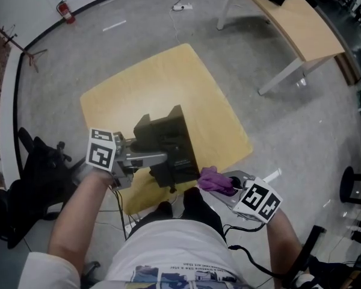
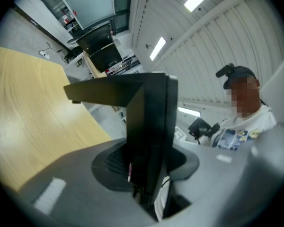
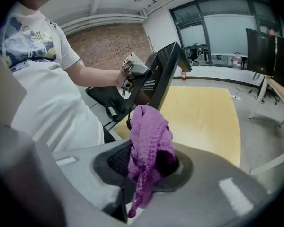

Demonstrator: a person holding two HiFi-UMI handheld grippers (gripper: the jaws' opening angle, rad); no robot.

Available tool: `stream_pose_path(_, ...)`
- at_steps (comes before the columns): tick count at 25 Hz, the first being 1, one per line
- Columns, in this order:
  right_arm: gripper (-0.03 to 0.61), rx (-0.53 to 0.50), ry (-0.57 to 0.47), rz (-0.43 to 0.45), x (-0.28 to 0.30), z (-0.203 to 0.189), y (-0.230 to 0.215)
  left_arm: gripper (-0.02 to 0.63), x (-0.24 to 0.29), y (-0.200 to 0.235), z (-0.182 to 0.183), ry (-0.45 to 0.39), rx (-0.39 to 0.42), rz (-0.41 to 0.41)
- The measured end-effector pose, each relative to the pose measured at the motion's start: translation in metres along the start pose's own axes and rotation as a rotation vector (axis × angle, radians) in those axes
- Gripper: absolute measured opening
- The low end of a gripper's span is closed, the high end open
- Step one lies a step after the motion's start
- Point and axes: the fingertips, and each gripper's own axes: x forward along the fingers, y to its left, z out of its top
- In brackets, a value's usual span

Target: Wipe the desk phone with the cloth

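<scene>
Black desk phone [image 1: 168, 143], lifted and tilted, seen edge-on in the left gripper view [image 2: 149, 126], over the near edge of the yellow wooden table [image 1: 150, 83]; unclear whether touching the tabletop. Clamped between the pads of the left gripper [image 1: 156, 158], jaws partway apart and pressed on either side of the phone's dark body [image 2: 146, 174]. Just to the right of the phone, near the person's waist, a purple cloth [image 1: 215, 180], bunched and pinched in the right gripper [image 1: 225, 185], aimed slantwise downward; in the right gripper view, jaws closed narrow on the crumpled knit [image 3: 149, 145], one strand hanging below the pads [image 3: 149, 167]. Cloth close beside the phone's near corner, contact not clear from above. Beyond the cloth in that same view, the phone [image 3: 163, 74] propped up with the left gripper [image 3: 135, 72] on it and the bare tabletop [image 3: 203, 117] behind. White printed T-shirt [image 1: 168, 251] at the bottom of the head view, forearms reaching out to both sides. Grey speckled floor [image 1: 301, 137] all round the table. Farther out, a second wooden table on white legs [image 1: 301, 29] at upper right, a black chair [image 1: 36, 173] at left, and a red fire extinguisher [image 1: 65, 11] by the far wall.
</scene>
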Motion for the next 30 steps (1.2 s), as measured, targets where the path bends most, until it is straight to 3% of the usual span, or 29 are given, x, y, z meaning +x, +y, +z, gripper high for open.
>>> stream_pose_path(6,0.098,0.083,-0.065,-0.138,-0.03,-0.005,-0.039,0.179,0.011,0.036,-0.009,0.04,-0.042,0.035)
stream_pose_path(10,0.098,0.117,-0.112,-0.178,-0.043,-0.004,-0.052,0.179,0.023,0.068,-0.017,0.066,-0.047,0.038)
stream_pose_path(22,0.098,0.148,-0.122,-0.182,-0.059,-0.002,-0.086,0.179,0.049,0.157,-0.019,0.139,-0.117,0.062)
stream_pose_path(30,0.098,0.134,-0.12,-0.145,-0.055,0.009,-0.089,0.179,0.05,0.173,-0.028,0.194,-0.17,0.048)
